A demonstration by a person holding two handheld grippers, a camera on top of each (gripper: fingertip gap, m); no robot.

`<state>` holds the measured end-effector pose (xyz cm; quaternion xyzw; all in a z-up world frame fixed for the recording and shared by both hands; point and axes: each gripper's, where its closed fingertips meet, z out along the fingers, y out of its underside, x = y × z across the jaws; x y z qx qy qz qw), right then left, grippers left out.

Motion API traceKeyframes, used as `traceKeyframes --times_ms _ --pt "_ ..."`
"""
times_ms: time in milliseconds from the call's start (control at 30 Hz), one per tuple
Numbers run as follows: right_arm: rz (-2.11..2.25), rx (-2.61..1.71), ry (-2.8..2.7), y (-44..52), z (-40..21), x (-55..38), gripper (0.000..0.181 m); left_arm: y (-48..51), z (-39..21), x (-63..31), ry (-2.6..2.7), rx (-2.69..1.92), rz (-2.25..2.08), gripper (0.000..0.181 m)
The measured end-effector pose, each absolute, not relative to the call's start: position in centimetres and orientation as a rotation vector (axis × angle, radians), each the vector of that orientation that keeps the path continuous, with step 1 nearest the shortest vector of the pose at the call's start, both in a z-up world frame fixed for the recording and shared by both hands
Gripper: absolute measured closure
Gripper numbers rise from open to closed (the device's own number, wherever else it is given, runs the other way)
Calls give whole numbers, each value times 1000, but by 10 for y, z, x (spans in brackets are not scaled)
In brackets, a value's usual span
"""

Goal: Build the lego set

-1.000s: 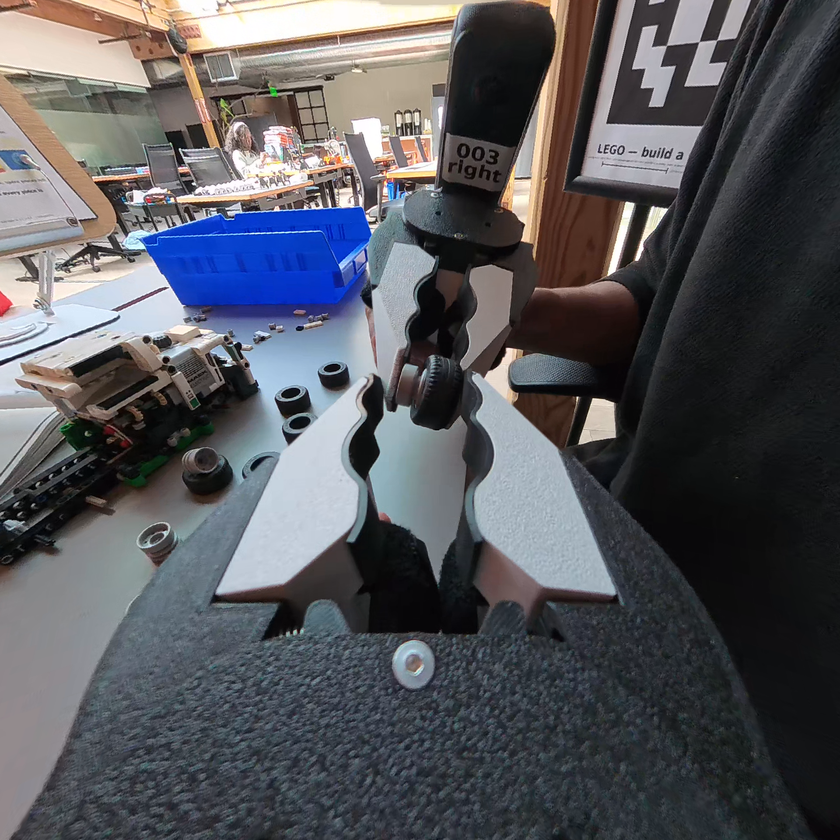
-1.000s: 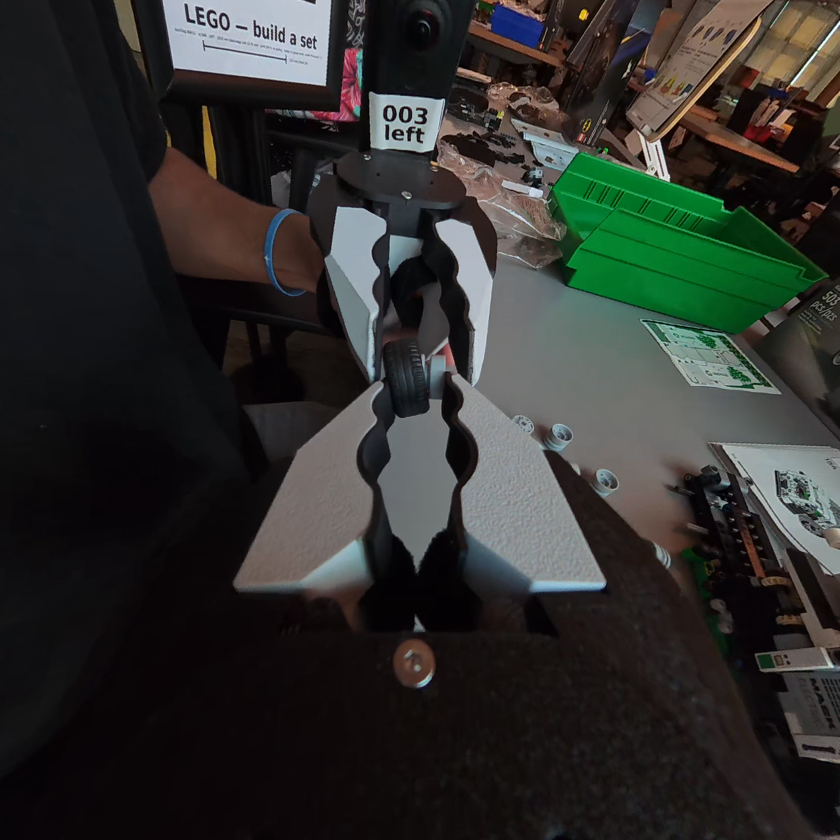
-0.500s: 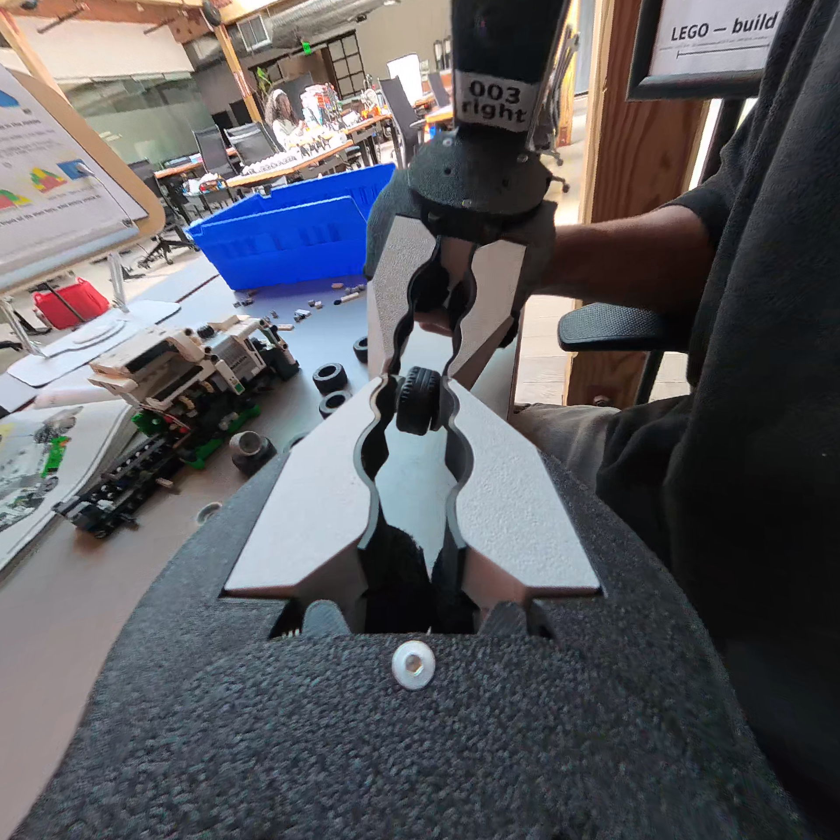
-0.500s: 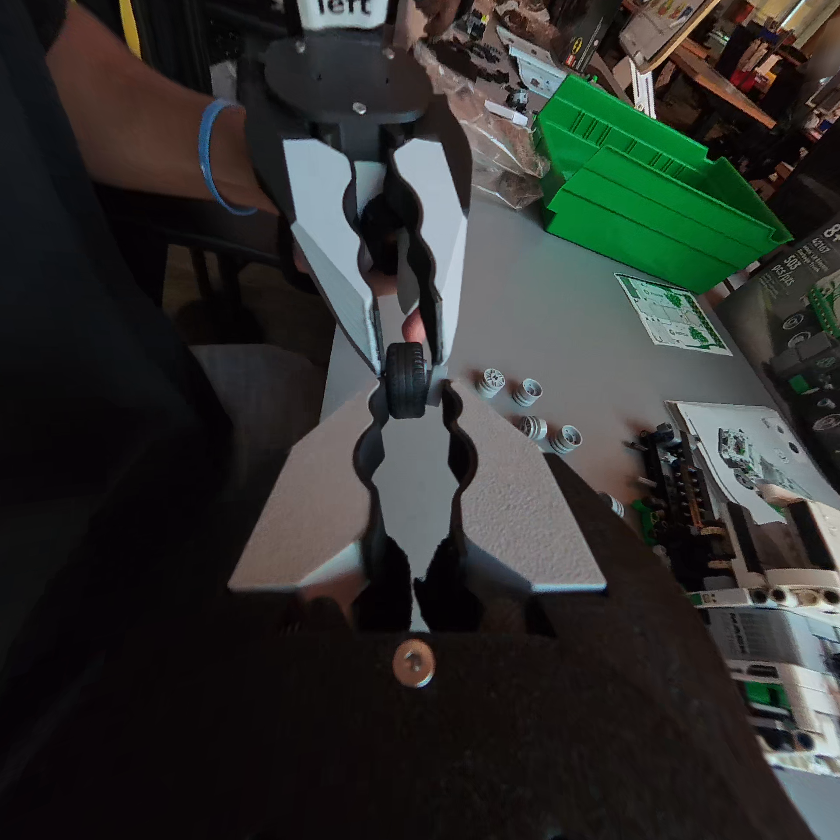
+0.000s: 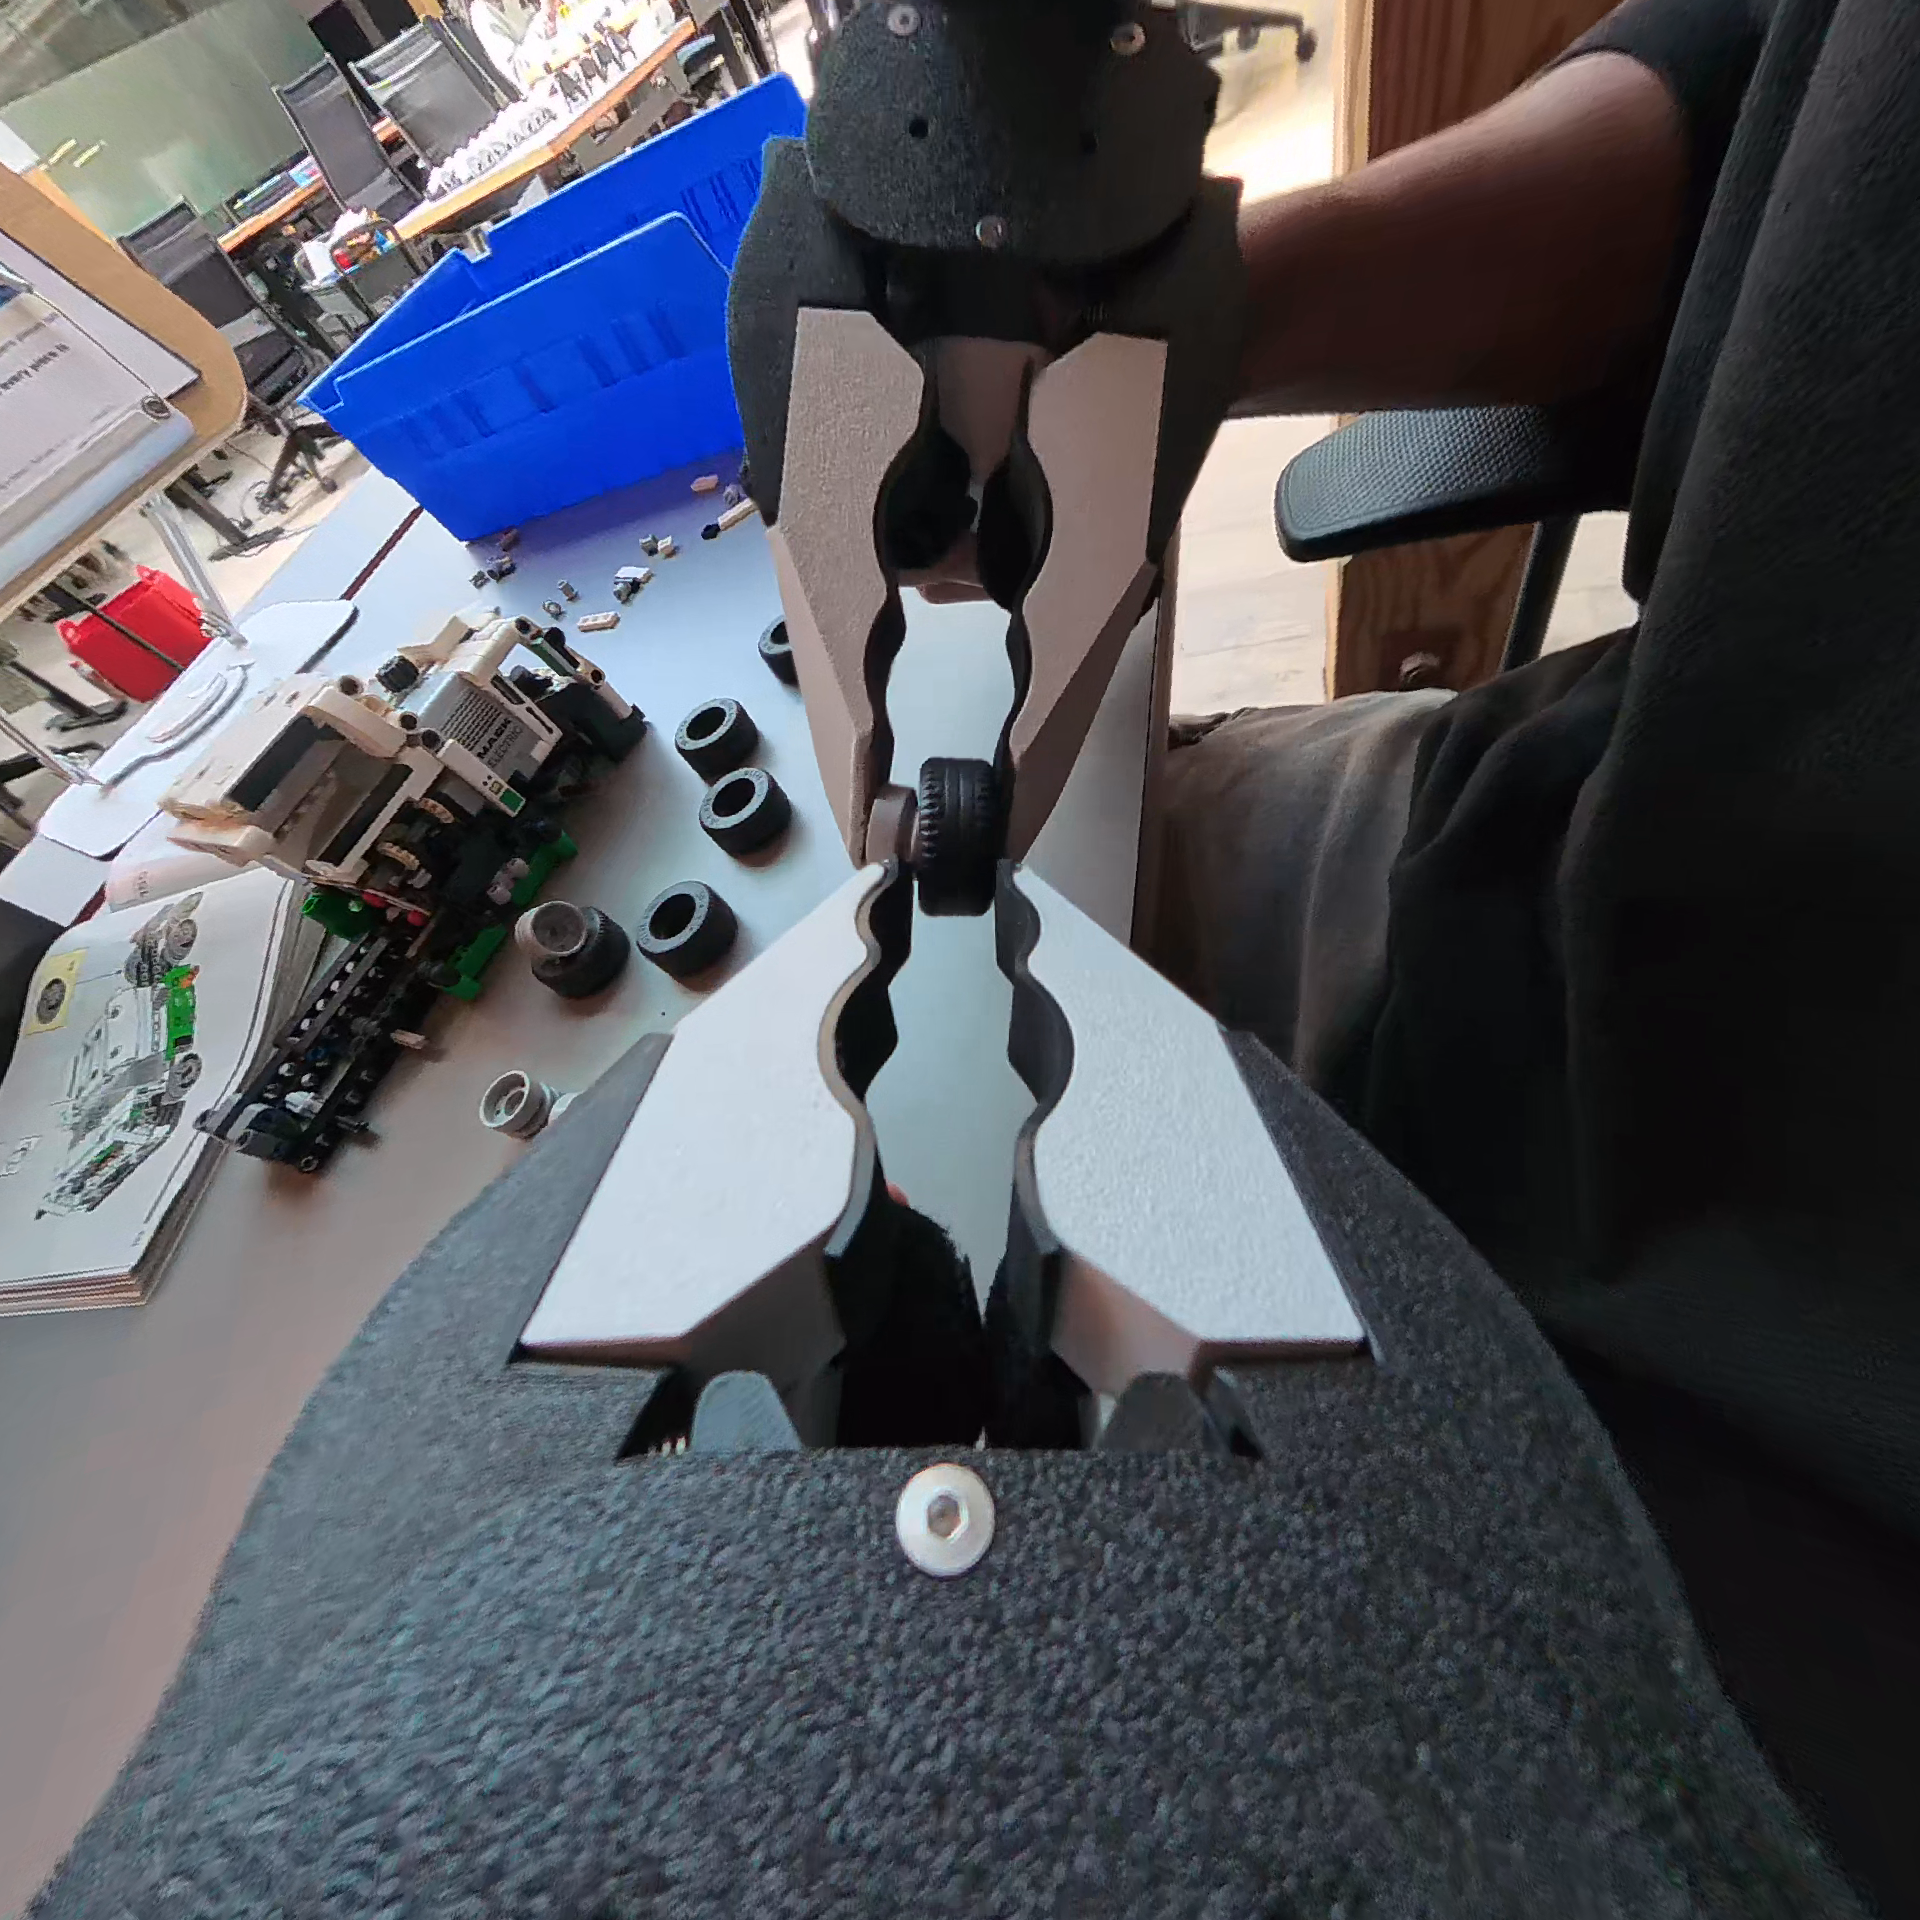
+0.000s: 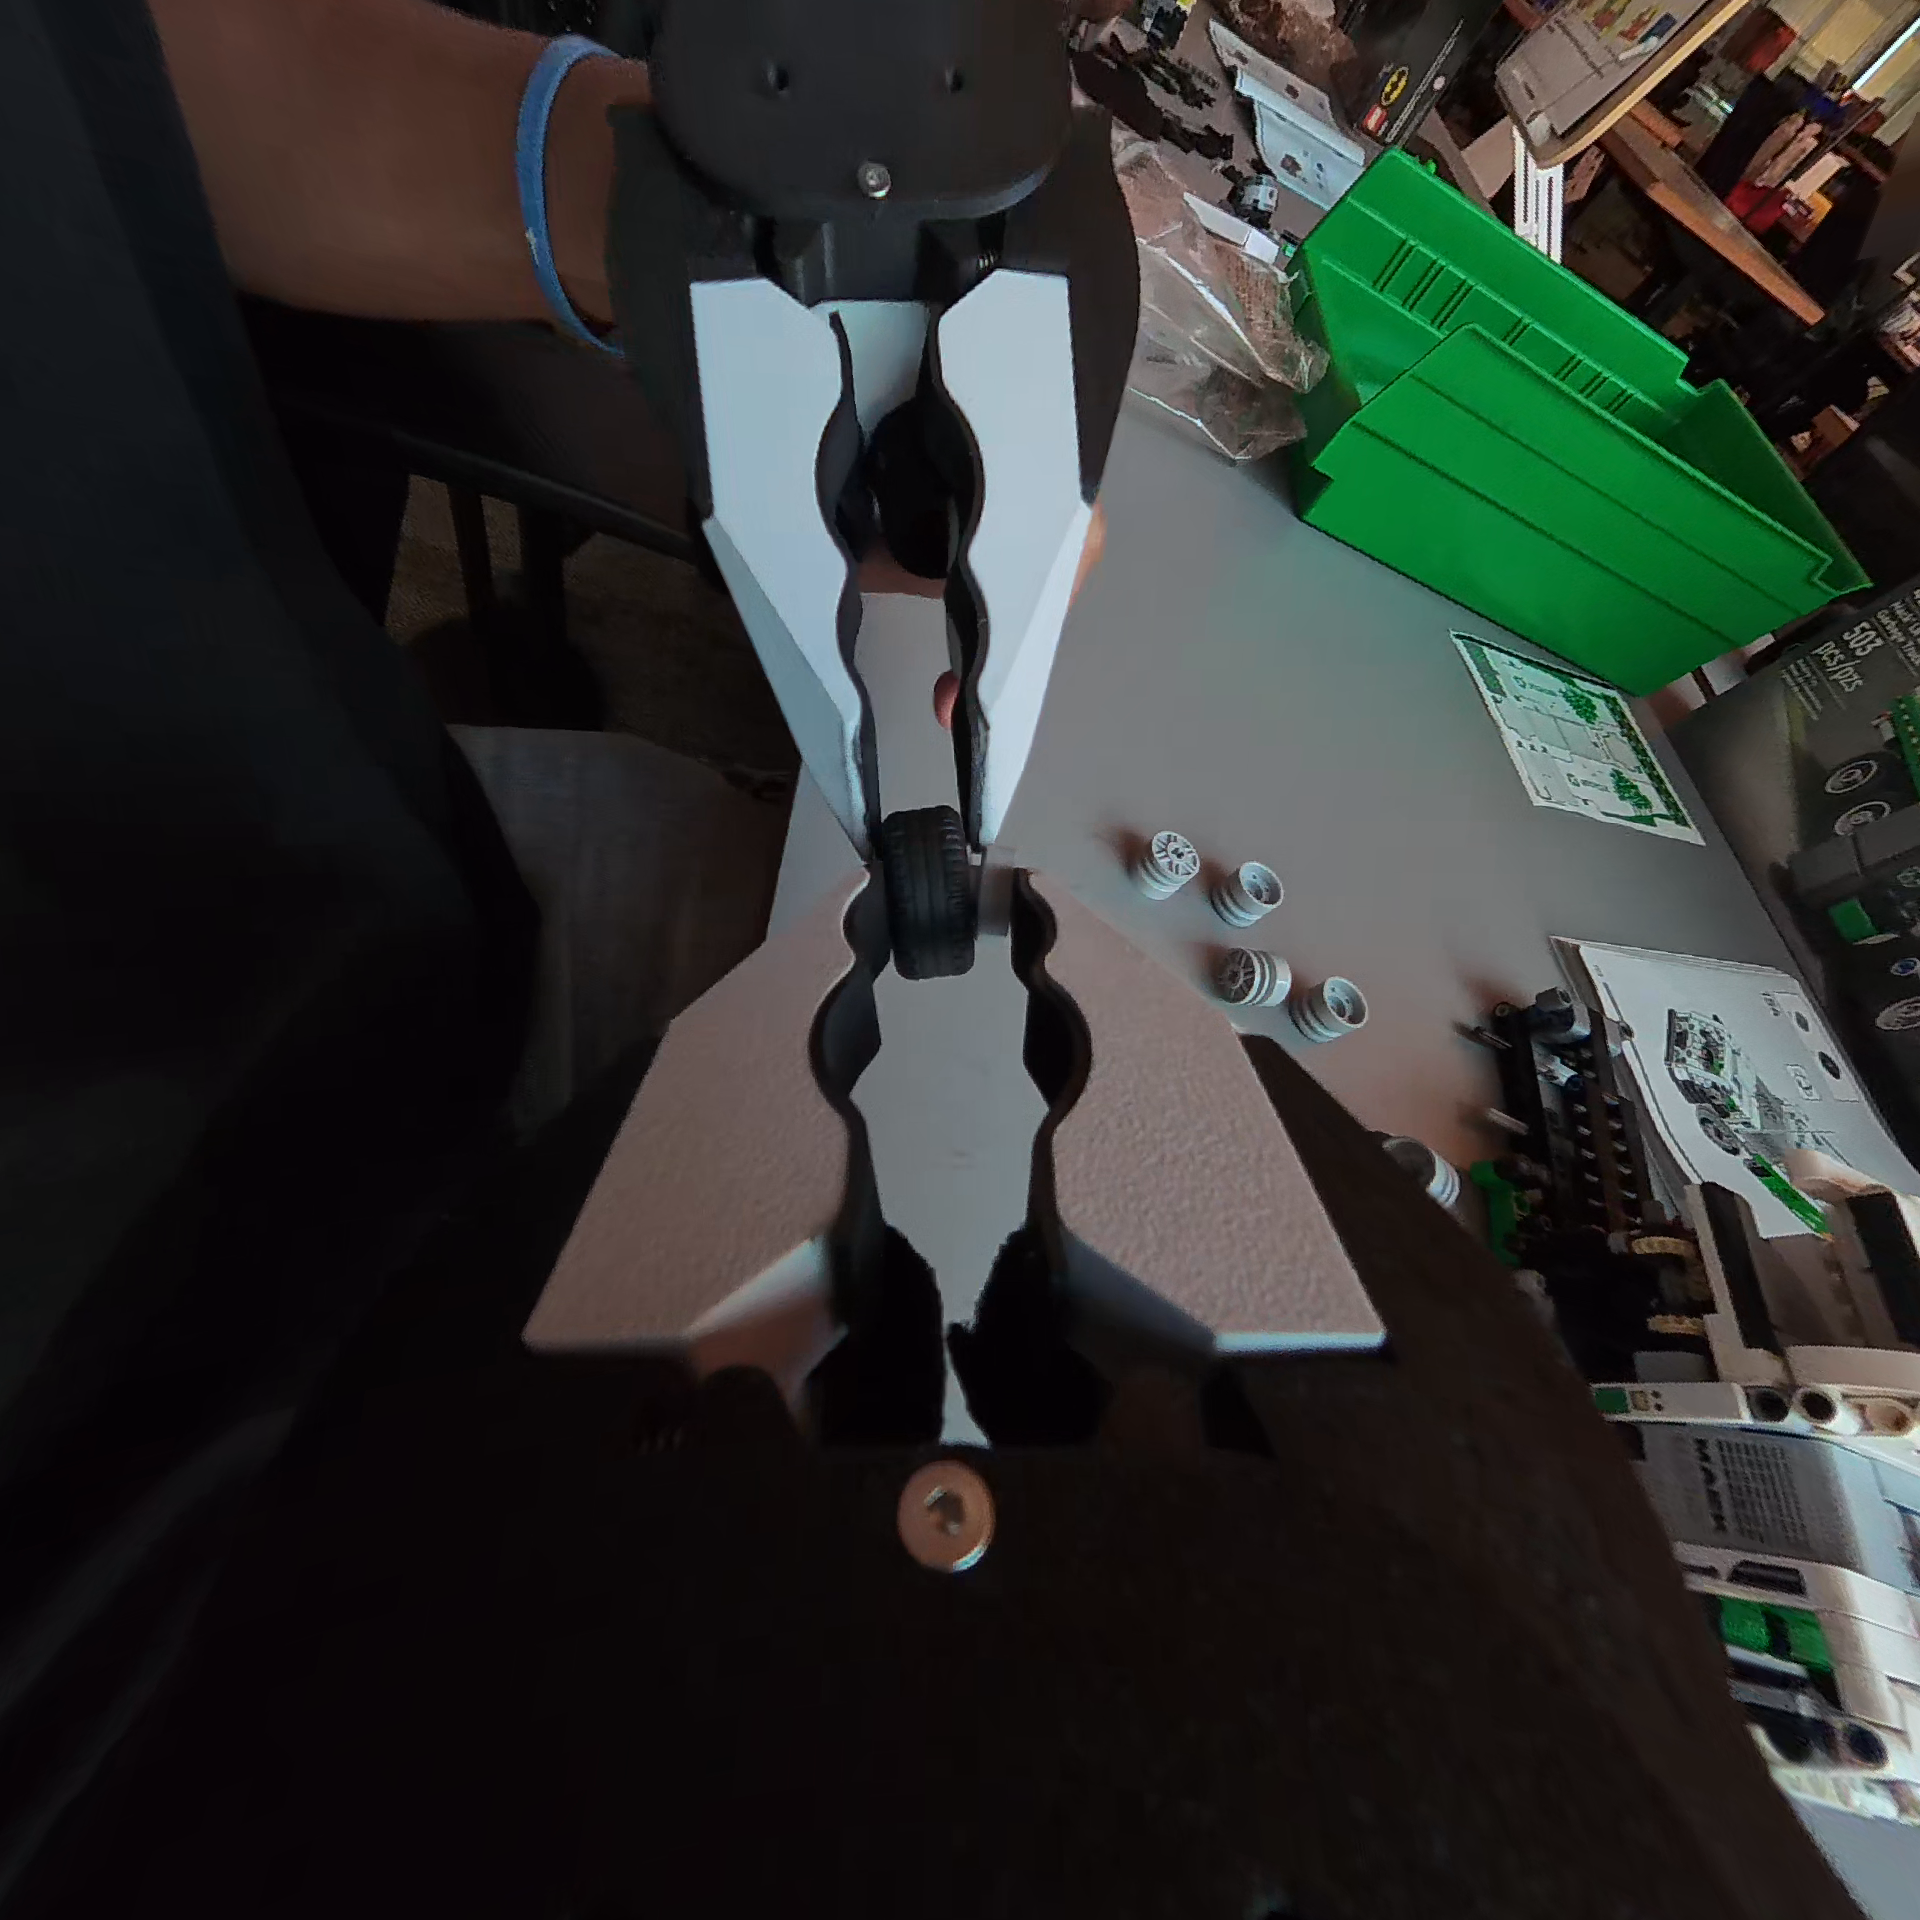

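A small black tyre (image 5: pixel 956 847) with a grey rim (image 5: pixel 891 821) sticking out of its left side hangs between the two grippers, above the near edge of the grey table (image 5: pixel 665 644). My left gripper (image 5: pixel 945 878) grips the tyre's lower part from below. My right gripper (image 5: pixel 943 826) comes from above and pinches the rim and tyre together. In the right wrist view the tyre (image 6: pixel 930 904) sits between my right gripper (image 6: pixel 940 883) and the left gripper (image 6: pixel 927 836). The white and green truck model (image 5: pixel 416 769) lies on the table to the left.
Loose black tyres (image 5: pixel 717 738), one assembled wheel (image 5: pixel 571 945) and a grey rim (image 5: pixel 514 1101) lie by the truck. Several grey rims (image 6: pixel 1169 862) show in the right wrist view. An instruction booklet (image 5: pixel 114 1091), a blue bin (image 5: pixel 561 384) and green bins (image 6: pixel 1558 499) stand around. A person's dark-clothed body is close by. The assembled wheel (image 5: pixel 571 945) is about equally far from each gripper, around 15 centimeters.
Both grippers have tilted down toward the table with the wheel still between them. My left gripper's fingers have closed in onto the tyre.
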<state>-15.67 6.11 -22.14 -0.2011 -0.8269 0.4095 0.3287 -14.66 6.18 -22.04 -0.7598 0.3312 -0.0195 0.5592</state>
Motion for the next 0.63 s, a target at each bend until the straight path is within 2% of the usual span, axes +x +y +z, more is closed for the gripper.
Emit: traceKeyframes --times_ms 267,533,633 --pt "1070 -528 -2260 59 -237 -153 161 61 -237 -144 850 -1863 9 168" --pt "1303 -608 -2164 60 -213 -152 156 62 -225 -149 815 -1828 -24 169" --pt "1225 -582 -2165 58 -216 -155 157 63 -227 -148 807 -1844 -47 168"
